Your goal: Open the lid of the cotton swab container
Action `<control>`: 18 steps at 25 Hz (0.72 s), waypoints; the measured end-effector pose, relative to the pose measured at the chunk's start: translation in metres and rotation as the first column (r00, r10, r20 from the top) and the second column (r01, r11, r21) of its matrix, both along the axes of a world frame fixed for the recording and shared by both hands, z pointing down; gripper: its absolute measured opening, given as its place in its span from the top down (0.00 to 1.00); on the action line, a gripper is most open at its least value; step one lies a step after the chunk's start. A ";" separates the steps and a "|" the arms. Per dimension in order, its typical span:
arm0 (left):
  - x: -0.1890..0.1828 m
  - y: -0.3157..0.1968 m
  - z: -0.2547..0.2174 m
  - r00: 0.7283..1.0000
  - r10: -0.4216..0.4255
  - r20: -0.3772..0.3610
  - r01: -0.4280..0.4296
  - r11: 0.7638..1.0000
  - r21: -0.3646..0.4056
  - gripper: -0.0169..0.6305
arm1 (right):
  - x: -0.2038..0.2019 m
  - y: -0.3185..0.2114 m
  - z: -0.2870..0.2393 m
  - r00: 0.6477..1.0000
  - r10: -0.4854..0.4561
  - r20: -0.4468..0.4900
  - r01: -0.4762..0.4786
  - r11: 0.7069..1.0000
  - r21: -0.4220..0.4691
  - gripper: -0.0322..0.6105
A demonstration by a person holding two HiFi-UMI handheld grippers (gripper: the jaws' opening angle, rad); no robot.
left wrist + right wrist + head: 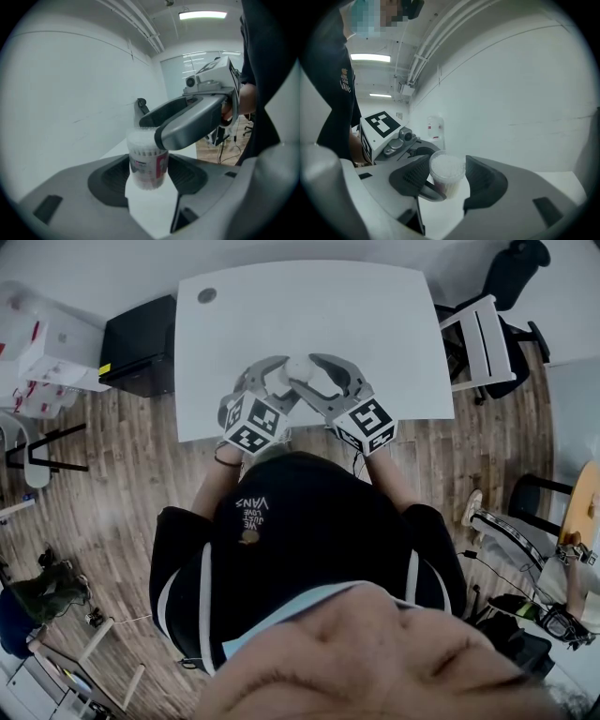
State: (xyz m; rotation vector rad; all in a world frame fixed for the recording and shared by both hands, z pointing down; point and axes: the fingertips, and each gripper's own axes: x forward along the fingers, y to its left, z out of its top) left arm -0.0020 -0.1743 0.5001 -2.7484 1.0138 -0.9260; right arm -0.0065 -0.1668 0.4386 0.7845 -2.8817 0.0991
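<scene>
Cotton swab container (148, 161) is standing upright, its long axis vertical, with the table (281, 306) beneath it and the table's near edge just on the person's side of it; whether its base is resting on the table I cannot tell.

Left claw (149, 177) is sitting to the person's left of the container and pinching its lower body, pads pressing on both sides; right claw (446, 177) is sitting on the opposite side, higher up the container, and gripping the lid (447, 167), both pads looking flush against the rim.

Judgement: the lid is not yet off; the right claw is the one placed on it, so the coming move is depending on a pull straight up along the container's axis while the left claw is anchoring the body.
</scene>
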 end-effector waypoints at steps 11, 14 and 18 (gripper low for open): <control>-0.001 -0.003 -0.006 0.999 0.012 -0.036 -0.012 1.000 0.019 0.57 | 0.002 -0.006 -0.007 0.996 -0.001 0.094 0.006 0.999 -0.052 0.56; -0.002 -0.004 -0.007 0.999 0.014 -0.043 -0.013 1.000 0.020 0.57 | 0.003 -0.008 -0.010 0.990 0.001 0.140 0.011 0.997 -0.082 0.56; -0.002 -0.005 -0.008 0.998 0.015 -0.054 -0.014 1.000 0.020 0.57 | 0.004 -0.009 -0.012 0.989 0.002 0.151 0.012 0.996 -0.092 0.56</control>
